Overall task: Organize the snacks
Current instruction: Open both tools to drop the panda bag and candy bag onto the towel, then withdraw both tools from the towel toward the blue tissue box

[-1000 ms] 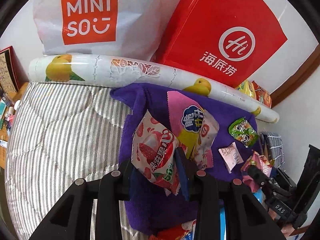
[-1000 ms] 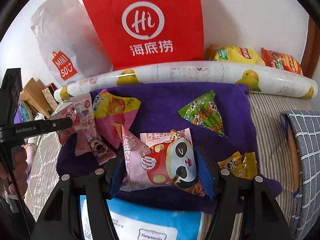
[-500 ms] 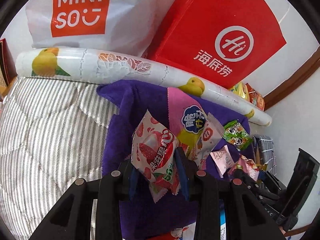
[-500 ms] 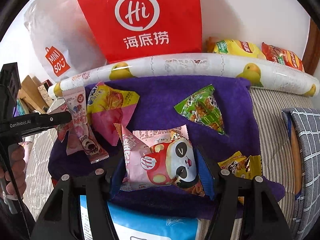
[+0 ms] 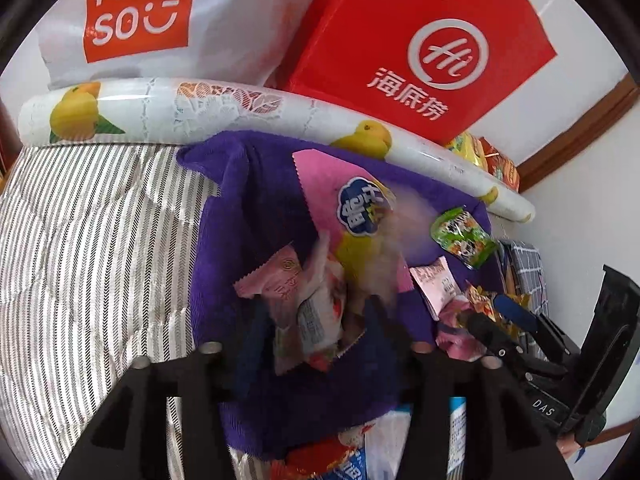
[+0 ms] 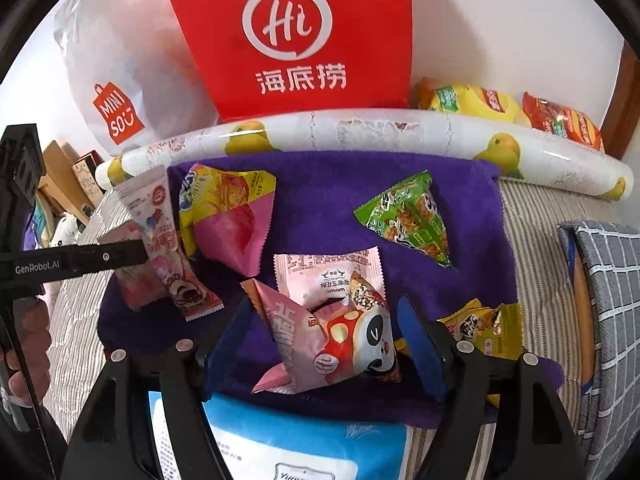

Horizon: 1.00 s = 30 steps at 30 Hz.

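Snack packets lie on a purple towel (image 6: 328, 196) on a striped bed. My right gripper (image 6: 320, 340) is open; the pink panda packet (image 6: 332, 340) lies loose between its fingers on the towel. My left gripper (image 5: 316, 328) is open; the strawberry packet (image 5: 312, 312) sits tumbled and blurred between its fingers, beside a pink-and-yellow packet (image 5: 352, 208). A green triangular packet (image 6: 408, 216), a pale pink packet (image 6: 328, 272) and a yellow packet (image 6: 484, 328) lie nearby. The left gripper shows in the right wrist view (image 6: 120, 252).
A red Haidilao bag (image 6: 296, 36) and a white Miniso bag (image 5: 136, 12) stand against the wall behind a lemon-print roll (image 6: 360, 132). Chip bags (image 6: 508, 108) lie at the back right. A blue-white pack (image 6: 304, 444) lies at the towel's near edge. A checked cushion (image 6: 608, 300) lies right.
Both grippers have opened. The strawberry packet has dropped and turned over between the left fingers; the panda packet has tipped loose onto the towel between the right fingers.
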{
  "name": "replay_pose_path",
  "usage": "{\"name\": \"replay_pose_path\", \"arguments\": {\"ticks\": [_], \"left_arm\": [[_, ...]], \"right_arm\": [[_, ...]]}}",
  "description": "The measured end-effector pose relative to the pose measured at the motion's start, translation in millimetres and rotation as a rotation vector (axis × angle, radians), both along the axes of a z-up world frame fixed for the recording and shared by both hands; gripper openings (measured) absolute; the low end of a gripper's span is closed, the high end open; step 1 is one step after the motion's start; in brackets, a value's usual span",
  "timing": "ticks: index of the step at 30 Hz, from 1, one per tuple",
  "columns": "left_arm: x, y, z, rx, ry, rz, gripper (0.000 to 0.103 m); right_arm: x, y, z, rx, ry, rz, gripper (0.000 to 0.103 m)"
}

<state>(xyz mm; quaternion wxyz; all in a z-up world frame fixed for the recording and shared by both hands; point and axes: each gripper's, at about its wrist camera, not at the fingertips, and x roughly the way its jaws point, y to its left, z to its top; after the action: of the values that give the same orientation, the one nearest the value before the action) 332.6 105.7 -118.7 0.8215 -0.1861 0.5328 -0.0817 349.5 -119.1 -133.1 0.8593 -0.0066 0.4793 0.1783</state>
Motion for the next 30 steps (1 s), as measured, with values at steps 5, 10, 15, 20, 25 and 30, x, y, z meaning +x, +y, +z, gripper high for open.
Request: {"name": "replay_pose_path", "arguments": {"ticks": [5, 10, 15, 20, 25, 30], "left_arm": [[-15.3, -0.4, 15.3, 0.024, -0.031, -0.014, 0.057], [-34.9, 4.9, 28.4, 0.039, -0.048, -0.007, 0.057], [-63.9, 11.4, 38.8, 0.052, -0.058, 0.007, 0.057], [-92.8, 20.6, 41.2, 0.069, -0.058, 0.037, 0.057], [-125.0, 35.0, 35.6, 0.063, -0.047, 0.062, 0.057], [-147.3, 47.7, 28.0, 0.047, -0.040, 0.084, 0.057]], "right_arm": [[-16.5, -2.2, 16.3, 0.025, -0.026, -0.009, 0.075], [-42.7, -0.3, 32.9, 0.056, -0.052, 0.000, 0.075], [-73.1, 3.3, 40.6, 0.081, -0.050, 0.005, 0.074], [-105.9, 15.3, 40.5, 0.103, -0.030, 0.051, 0.067], [-136.3, 30.6, 36.1, 0.089, -0.017, 0.085, 0.056], [-167.2, 42.8, 30.2, 0.103, -0.007, 0.132, 0.056]]}}
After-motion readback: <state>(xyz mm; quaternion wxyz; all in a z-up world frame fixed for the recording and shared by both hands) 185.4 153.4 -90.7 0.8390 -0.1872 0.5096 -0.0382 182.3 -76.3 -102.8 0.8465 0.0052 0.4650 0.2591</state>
